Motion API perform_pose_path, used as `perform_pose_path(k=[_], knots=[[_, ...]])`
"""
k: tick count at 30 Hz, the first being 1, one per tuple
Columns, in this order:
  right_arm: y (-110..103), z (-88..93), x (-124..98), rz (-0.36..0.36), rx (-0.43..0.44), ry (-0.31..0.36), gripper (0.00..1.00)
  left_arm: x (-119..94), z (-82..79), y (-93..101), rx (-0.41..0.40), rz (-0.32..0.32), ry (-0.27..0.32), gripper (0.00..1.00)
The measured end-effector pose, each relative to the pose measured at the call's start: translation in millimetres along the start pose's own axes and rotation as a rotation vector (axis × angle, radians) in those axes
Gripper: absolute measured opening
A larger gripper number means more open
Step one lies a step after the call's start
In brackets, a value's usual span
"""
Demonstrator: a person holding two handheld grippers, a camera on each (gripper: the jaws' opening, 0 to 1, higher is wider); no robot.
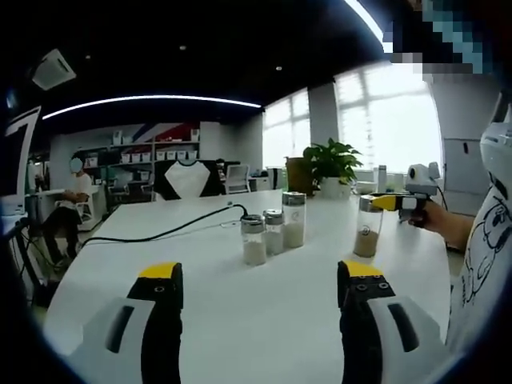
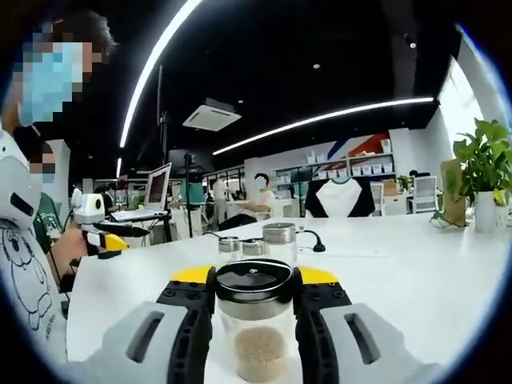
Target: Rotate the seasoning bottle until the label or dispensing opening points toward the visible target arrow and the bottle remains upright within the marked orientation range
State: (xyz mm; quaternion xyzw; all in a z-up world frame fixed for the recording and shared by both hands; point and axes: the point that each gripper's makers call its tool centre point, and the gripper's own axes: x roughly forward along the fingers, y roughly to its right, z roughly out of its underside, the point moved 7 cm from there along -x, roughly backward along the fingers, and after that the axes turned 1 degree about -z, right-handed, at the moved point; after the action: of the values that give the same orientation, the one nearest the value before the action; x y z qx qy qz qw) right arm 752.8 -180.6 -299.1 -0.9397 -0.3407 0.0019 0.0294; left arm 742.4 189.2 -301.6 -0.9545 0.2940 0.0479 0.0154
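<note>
Right tool gripped the seasoning bottle at its lid.
Left tool stood open above the white bench; three other bottles stood beyond.

- You've got a white table with a black cable snaking across it.
- Potted plant stands at your far edge, by the windows.
- Seated person off at a desk.
- Laptop open on a stand.
</note>
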Motion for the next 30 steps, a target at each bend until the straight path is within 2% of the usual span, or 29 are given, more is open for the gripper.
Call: perform_pose_path(k=[9,15,24,30], knots=[[4,1.4,0,-0.078,0.020,0.014,0.37,0,3.6,3.5,0.003,0.015,-0.013,0.84],[6,1.8,0,-0.130,0.031,0.014,0.37,-2,-4.6,6.2,0.012,0.020,0.017,0.84],[15,1.9,1,-0.261,0.059,0.002,0.37,-5,-9.0,16.8,0.068,0.078,0.029,0.84],[21,4.4,5,-0.357,0.110,0.005,0.38,-7,-13.4,24.7,0.181,0.129,0.045,0.81]])
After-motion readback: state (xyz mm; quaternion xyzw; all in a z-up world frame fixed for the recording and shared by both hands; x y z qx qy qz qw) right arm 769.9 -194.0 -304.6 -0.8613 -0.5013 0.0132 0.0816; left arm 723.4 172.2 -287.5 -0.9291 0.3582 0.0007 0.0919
